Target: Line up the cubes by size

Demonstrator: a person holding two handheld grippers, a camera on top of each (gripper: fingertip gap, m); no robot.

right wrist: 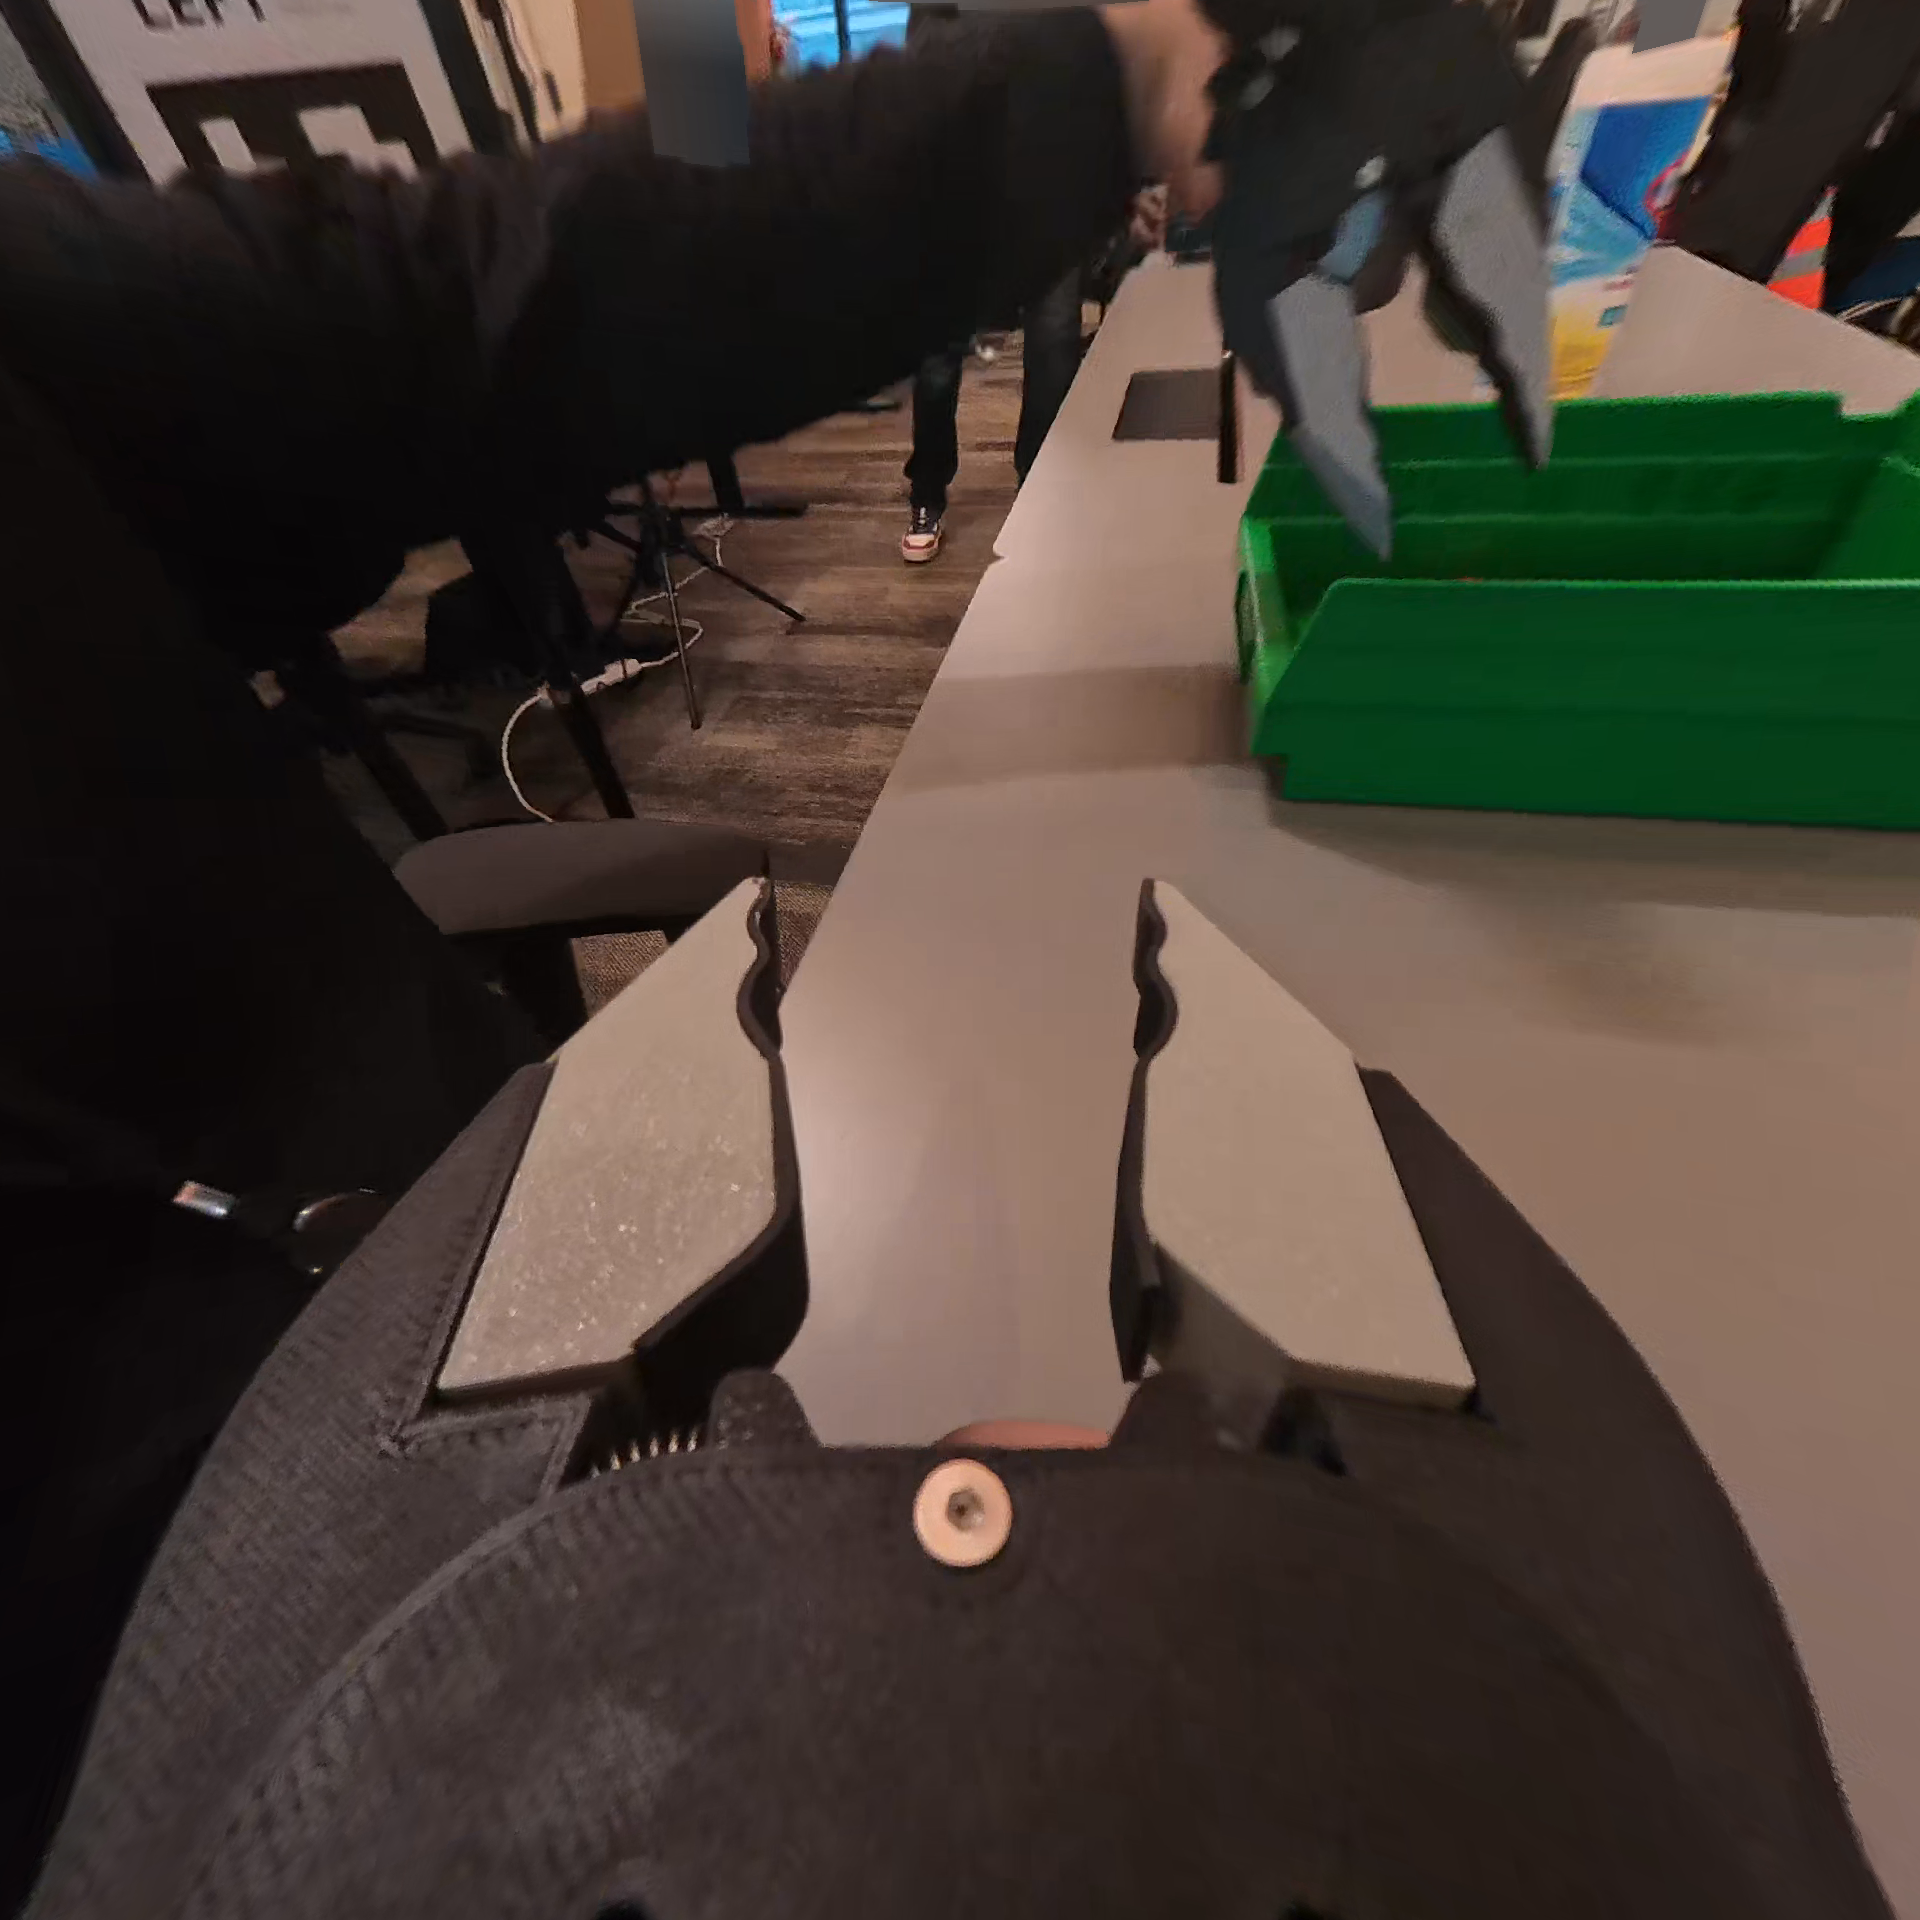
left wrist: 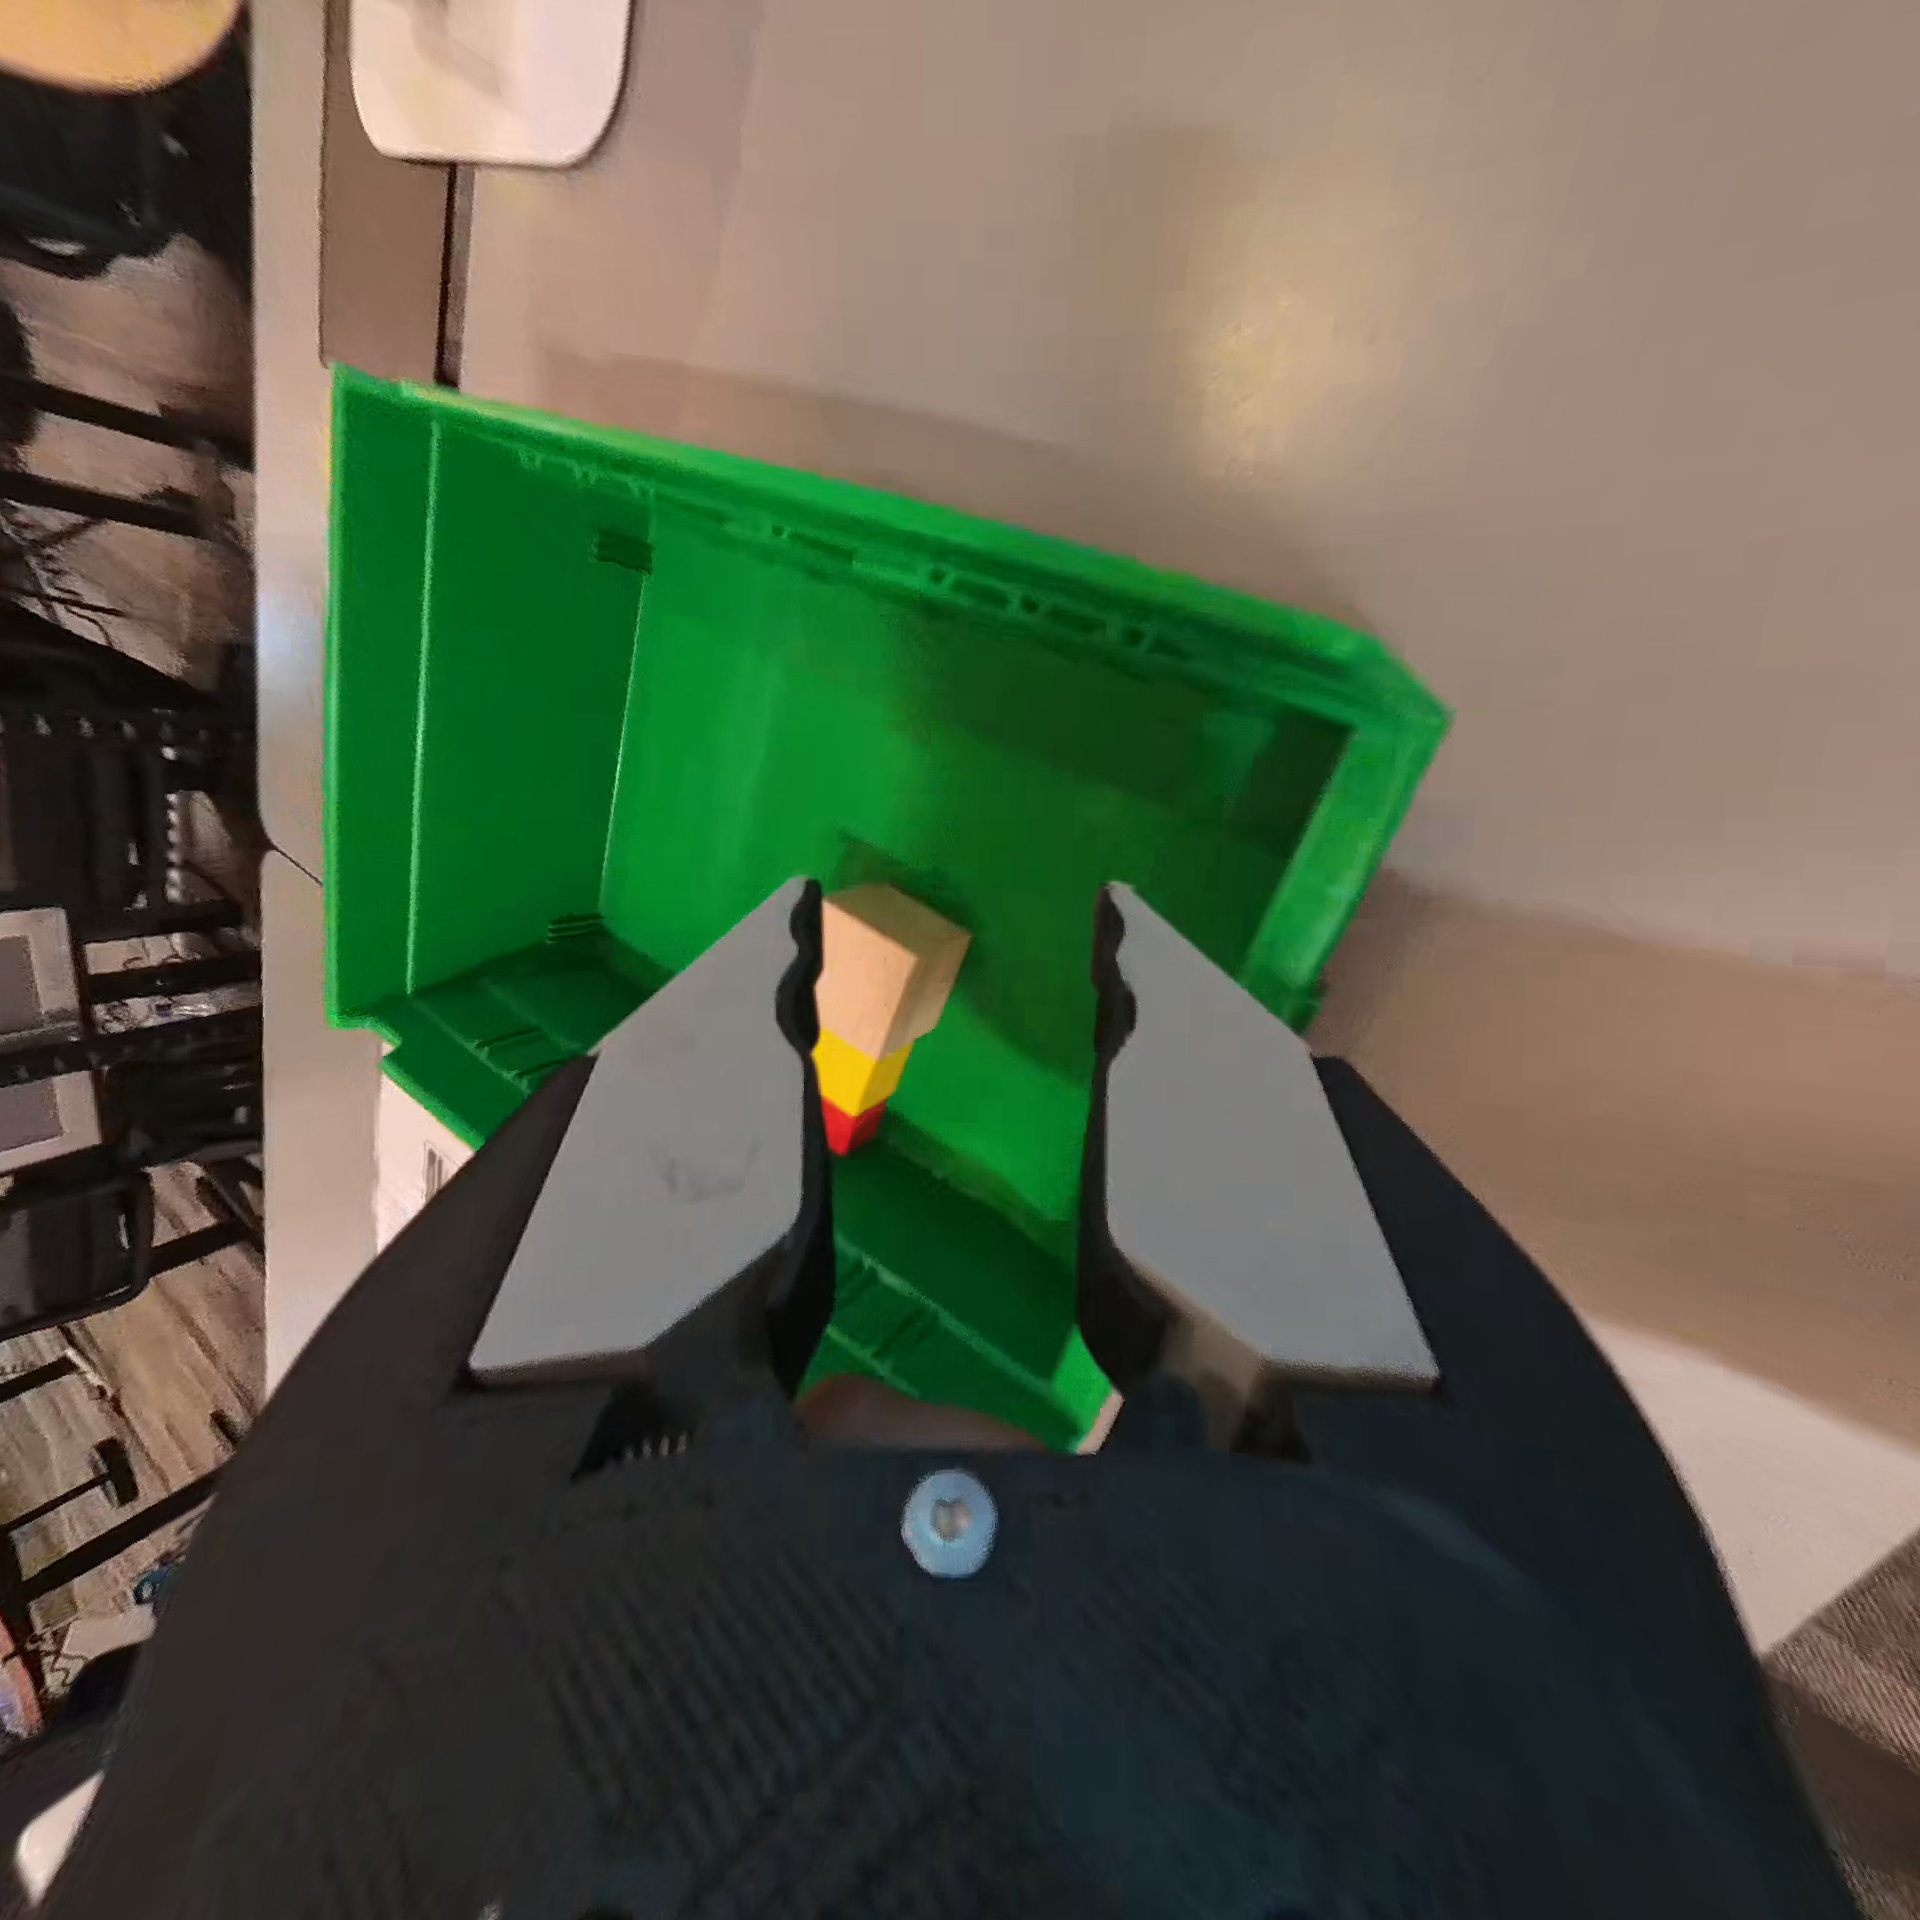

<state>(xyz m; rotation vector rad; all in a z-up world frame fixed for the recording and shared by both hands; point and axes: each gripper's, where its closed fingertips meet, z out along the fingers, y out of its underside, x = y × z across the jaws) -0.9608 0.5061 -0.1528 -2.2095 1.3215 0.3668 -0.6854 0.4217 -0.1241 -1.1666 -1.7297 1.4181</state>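
Note:
In the left wrist view a plain wooden cube (left wrist: 891, 971), a smaller yellow cube (left wrist: 858, 1068) and a still smaller red cube (left wrist: 852, 1128) lie touching in a row inside a green bin (left wrist: 499, 727). My left gripper (left wrist: 956, 904) is open and empty above them. In the right wrist view my right gripper (right wrist: 956, 904) is open and empty over the grey table (right wrist: 1558, 1091), well short of the green bin (right wrist: 1579, 707). The left gripper (right wrist: 1455, 488) also shows there, open, hovering over the bin. The cubes are hidden by the bin wall in that view.
The person's dark sleeve (right wrist: 520, 312) crosses the top of the right wrist view. A chair seat (right wrist: 561, 883) stands by the table's left edge. A dark recessed panel (right wrist: 1169, 405) is set in the table behind the bin. A person (right wrist: 935, 416), stands and cables are on the floor.

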